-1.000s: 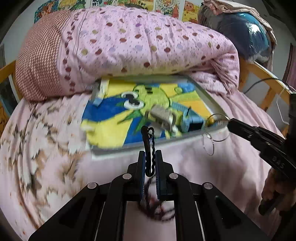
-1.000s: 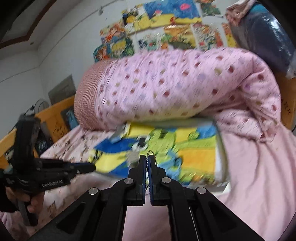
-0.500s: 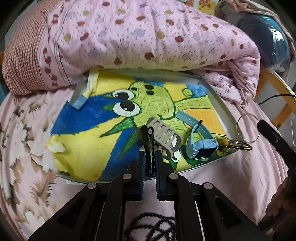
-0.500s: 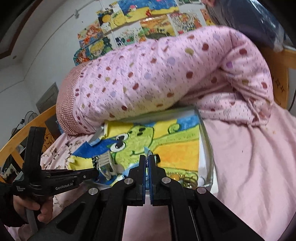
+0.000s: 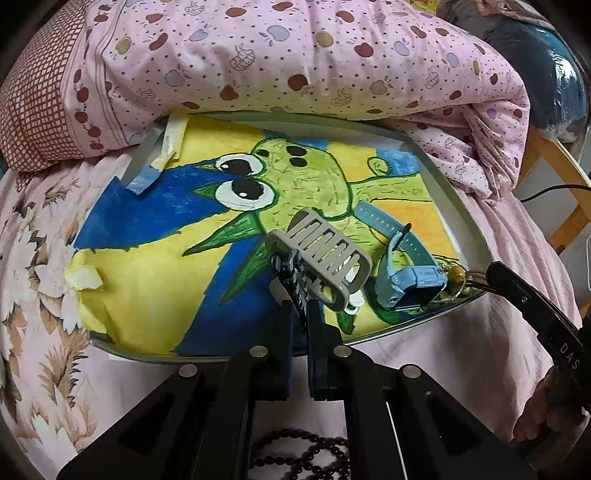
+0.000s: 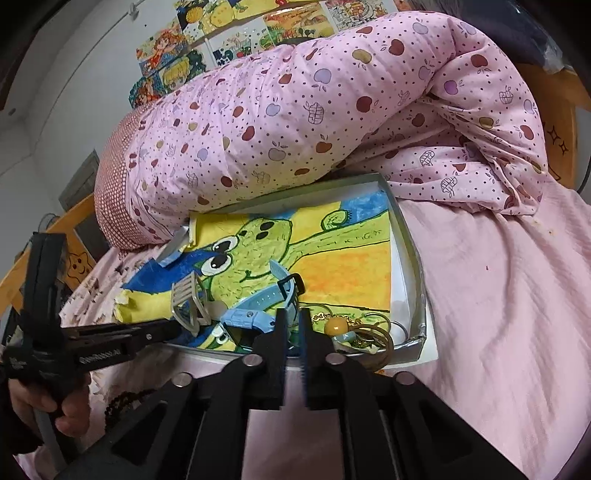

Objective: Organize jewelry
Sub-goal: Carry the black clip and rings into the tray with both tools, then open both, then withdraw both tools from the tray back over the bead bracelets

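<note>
A shallow tray (image 5: 448,192) lined with a green cartoon drawing lies on the bed; it also shows in the right wrist view (image 6: 408,236). My left gripper (image 5: 300,306) is shut on a black bead necklace (image 5: 291,273), whose rest hangs below (image 5: 306,458), over the tray's near edge. In the tray lie a grey hair clip (image 5: 325,258), a blue watch (image 5: 410,284) and gold hoops with a yellow bead (image 6: 354,328). My right gripper (image 6: 291,317) is slightly open and empty, just above the watch (image 6: 251,317) and the hoops.
A rolled pink apple-print quilt (image 5: 288,55) lies against the tray's far side. Pink bedding (image 6: 498,295) spreads to the right. A wooden bed frame (image 5: 554,158) stands at the right, with drawings on the wall (image 6: 236,33) behind.
Both grippers have moved forward over the tray. My right gripper has opened and let go of the gold hoops, which now lie in the tray's near corner. My left still holds the necklace.
</note>
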`<action>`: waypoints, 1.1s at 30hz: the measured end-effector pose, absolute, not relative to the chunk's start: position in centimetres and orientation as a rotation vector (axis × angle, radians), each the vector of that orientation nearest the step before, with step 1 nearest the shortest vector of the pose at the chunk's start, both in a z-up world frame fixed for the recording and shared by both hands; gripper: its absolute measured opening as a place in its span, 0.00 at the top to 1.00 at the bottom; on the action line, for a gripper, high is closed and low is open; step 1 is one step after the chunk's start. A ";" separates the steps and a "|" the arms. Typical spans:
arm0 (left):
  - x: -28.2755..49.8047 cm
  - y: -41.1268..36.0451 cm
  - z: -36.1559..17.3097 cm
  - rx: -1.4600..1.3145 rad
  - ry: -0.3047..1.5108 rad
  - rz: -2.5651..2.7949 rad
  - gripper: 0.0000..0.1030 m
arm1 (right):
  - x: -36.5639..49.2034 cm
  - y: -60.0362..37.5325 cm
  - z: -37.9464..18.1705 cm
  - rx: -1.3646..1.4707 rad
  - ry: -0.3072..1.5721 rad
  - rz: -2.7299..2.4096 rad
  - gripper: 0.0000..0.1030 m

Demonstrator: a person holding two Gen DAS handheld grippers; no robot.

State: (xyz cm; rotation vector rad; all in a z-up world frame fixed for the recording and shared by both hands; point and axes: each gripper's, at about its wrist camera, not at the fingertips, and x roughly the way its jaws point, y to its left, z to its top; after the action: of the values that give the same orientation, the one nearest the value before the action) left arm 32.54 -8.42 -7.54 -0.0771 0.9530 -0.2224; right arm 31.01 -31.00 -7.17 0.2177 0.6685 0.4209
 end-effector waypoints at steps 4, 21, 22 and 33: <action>32.3 -7.8 -7.1 -0.112 0.953 -0.215 0.66 | 30.8 -31.3 -6.9 0.225 0.652 0.406 0.55; 26.7 -4.6 -1.6 -0.118 0.769 -0.134 0.05 | 26.5 -28.9 -2.5 0.136 0.473 0.439 0.00; 26.3 -4.5 -1.4 -0.112 0.763 -0.128 0.05 | 25.9 -28.6 -2.1 0.123 0.454 0.440 0.00; 21.3 -2.5 0.9 -0.077 0.687 -0.098 0.03 | 20.0 -27.3 0.8 0.091 0.366 0.420 0.00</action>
State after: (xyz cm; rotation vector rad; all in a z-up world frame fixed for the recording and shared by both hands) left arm 21.32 -2.48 0.89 -0.0766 0.6867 -0.0983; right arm 20.00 -27.34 0.82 0.0909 0.3658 0.4200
